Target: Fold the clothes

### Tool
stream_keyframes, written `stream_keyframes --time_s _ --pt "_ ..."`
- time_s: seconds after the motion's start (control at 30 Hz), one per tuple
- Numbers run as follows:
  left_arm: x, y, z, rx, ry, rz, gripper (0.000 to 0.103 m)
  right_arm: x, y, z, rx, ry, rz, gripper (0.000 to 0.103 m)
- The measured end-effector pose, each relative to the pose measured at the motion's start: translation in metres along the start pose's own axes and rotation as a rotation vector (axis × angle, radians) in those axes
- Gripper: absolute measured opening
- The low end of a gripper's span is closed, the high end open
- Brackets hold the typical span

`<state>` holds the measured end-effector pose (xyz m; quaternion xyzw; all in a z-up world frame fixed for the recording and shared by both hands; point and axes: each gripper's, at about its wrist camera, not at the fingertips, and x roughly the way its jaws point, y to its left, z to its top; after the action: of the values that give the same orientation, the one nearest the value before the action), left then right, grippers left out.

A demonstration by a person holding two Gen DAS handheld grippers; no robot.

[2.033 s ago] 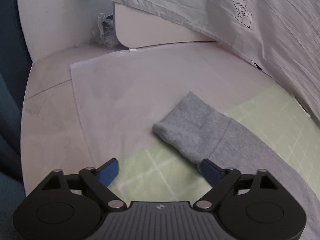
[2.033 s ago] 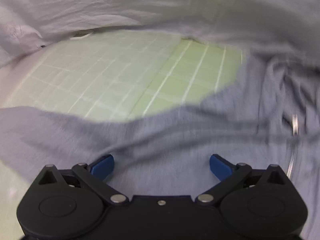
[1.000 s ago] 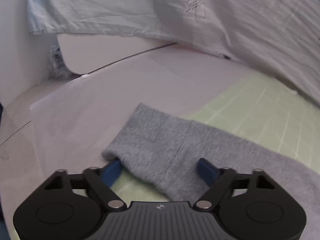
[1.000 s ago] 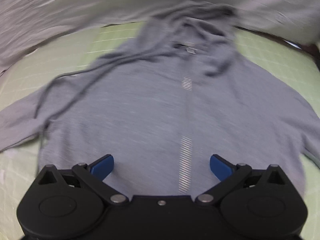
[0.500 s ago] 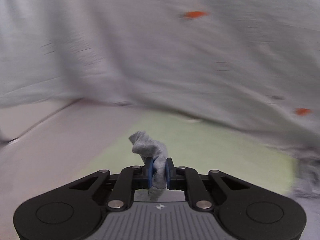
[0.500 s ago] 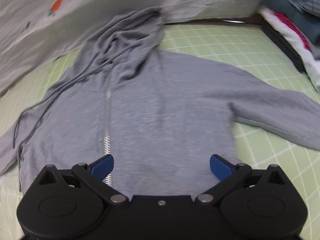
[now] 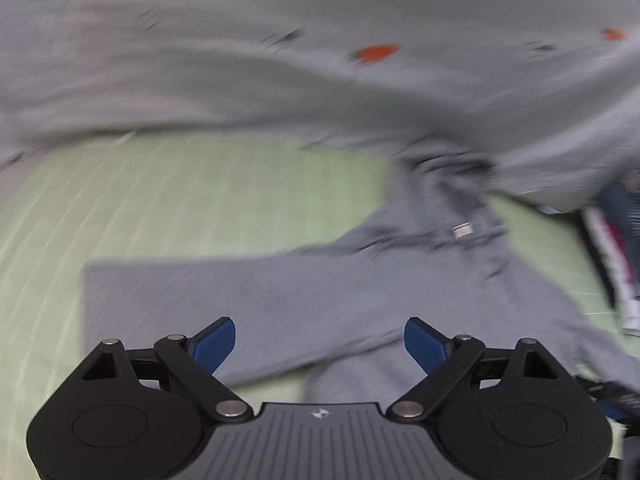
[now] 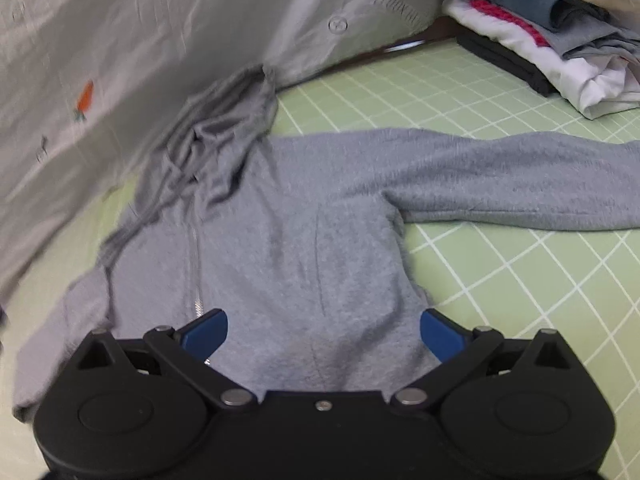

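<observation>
The grey zip hoodie lies face up on the green grid mat, hood toward 11 o'clock in the right wrist view, against the pale printed sheet that hangs behind it. The left gripper has just been opening and its blue pads now stand wide with nothing between them; below it in the blurred left wrist view a sleeve lies folded across the hoodie, its squared cuff end at about 9 o'clock. So that sleeve fold looks done and released. The right gripper also hangs with its jaws spread and empty, low over the hem half of the body beside the zip. The other sleeve lies stretched out flat toward 3 o'clock, so the step in hand is probably to bring it across. To do it well, I would reach out to the cuff rather than the mid-sleeve, pinch only the sleeve's own layers, lift just clear of the mat, and carry it straight toward 9 o'clock so it lands level over the chest and matches the first fold. Keep the sweep away from the stack of folded clothes at 1 o'clock, and release only once the cuff lies flat.
</observation>
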<state>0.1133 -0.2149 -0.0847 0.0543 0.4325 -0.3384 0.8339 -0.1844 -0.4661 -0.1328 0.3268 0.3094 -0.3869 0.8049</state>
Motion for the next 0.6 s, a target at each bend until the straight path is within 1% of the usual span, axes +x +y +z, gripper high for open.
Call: stream_keyframes --time_s 0.1,0.17,0.27,0.33,0.4,0.5,0.6 --pt "0.004 0.028 -0.013 -0.077 0.052 0.107 0.092 0.0 0.005 0.001 0.013 -0.007 0.038 0.103" --pt "0.007 0.048 -0.014 -0.124 0.07 0.157 0.093 0.004 0.013 0.003 0.015 0.002 0.079 0.103" --pt "0.009 0.073 -0.02 -0.178 0.092 0.233 0.094 0.015 0.032 0.007 0.02 0.048 0.164 0.103" --pt "0.009 0.086 -0.025 -0.194 0.105 0.27 0.094 0.027 0.045 0.011 0.059 0.109 0.258 0.103" --pt "0.01 0.097 -0.028 -0.209 0.117 0.295 0.095 0.04 0.055 0.015 0.135 0.162 0.357 0.103" --pt "0.012 0.108 -0.03 -0.233 0.131 0.311 0.095 0.066 0.066 0.016 0.309 0.246 0.509 0.103" --pt "0.014 0.115 -0.035 -0.253 0.144 0.315 0.096 0.094 0.08 0.012 0.462 0.33 0.604 0.103"
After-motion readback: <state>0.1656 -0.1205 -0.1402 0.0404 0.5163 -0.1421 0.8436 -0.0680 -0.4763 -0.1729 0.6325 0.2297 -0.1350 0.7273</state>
